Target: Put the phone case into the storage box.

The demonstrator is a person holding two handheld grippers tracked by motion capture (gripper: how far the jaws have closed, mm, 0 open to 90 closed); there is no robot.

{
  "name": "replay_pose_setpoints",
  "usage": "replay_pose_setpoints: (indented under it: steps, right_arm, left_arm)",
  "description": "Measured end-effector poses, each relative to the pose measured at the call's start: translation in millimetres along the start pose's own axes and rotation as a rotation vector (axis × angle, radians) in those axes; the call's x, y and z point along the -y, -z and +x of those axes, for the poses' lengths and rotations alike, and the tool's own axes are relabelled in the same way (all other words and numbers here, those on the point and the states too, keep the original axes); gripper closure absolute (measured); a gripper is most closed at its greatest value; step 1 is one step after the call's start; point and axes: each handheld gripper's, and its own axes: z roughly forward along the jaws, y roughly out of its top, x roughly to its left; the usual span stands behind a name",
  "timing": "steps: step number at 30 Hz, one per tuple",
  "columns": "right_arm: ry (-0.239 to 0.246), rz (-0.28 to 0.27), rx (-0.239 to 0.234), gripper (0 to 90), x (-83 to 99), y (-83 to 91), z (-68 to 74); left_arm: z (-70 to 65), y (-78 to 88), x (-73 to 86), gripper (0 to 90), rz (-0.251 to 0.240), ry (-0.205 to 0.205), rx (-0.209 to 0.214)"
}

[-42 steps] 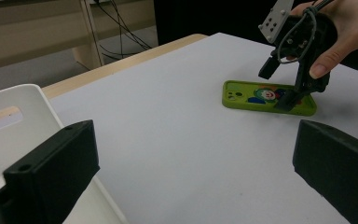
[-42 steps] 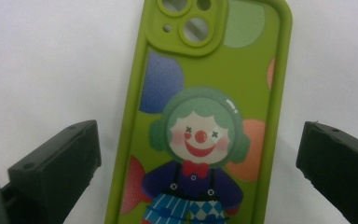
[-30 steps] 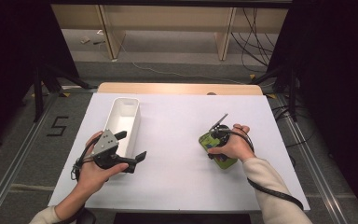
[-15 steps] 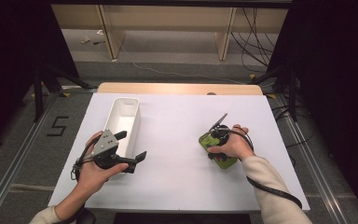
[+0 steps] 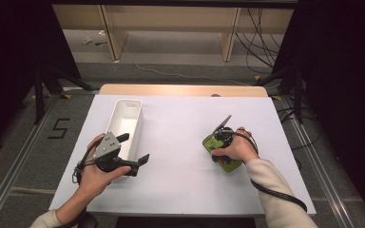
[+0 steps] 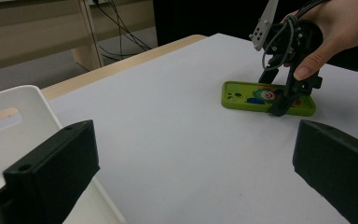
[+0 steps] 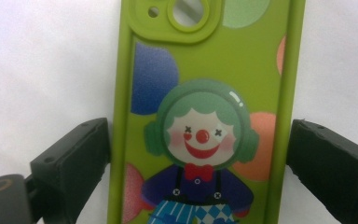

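Grippers poised over phone case

Right gripper (image 5: 217,153) straddles green phone case (image 7: 205,112) lying flat on table (image 5: 180,180); jaws just closing, pads not yet touching its edges, likely for a sideways pinch. Left gripper (image 5: 134,151) waits, jaws apart and empty, by white bin (image 5: 126,121), probable destination.

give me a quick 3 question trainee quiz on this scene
1. True or false: the phone case lies flat on the table.
2. The right gripper has its jaws: A) clamped on the case B) astride the case, not yet pressing C) inside the bin.
3. What white thing sits beside the left gripper?

Key: 1 true. 2 B; the jaws have just been closing. 3 the white bin.
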Motion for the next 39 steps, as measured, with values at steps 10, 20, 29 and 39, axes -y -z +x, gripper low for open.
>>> replay_pose_setpoints:
  steps: [10,20,29,39]
  right_arm:
    - [-0.008,0.005,-0.006,10.4,-0.2,0.8,0.8]
    - [-0.012,0.005,-0.010,11.8,-0.2,0.9,0.9]
    - [-0.018,0.008,-0.014,15.0,-0.5,2.0,1.7]
    - [-0.025,0.006,-0.015,16.3,-0.5,2.5,2.0]
  left_arm:
    - [-0.1,-0.1,0.1,0.0,0.001,0.000,0.000]
    - [-0.2,-0.2,0.1,0.0,0.002,-0.002,0.000]
    - [-0.3,-0.1,0.1,0.0,0.002,-0.001,0.000]
    - [-0.2,0.0,0.1,0.0,0.001,-0.002,-0.001]
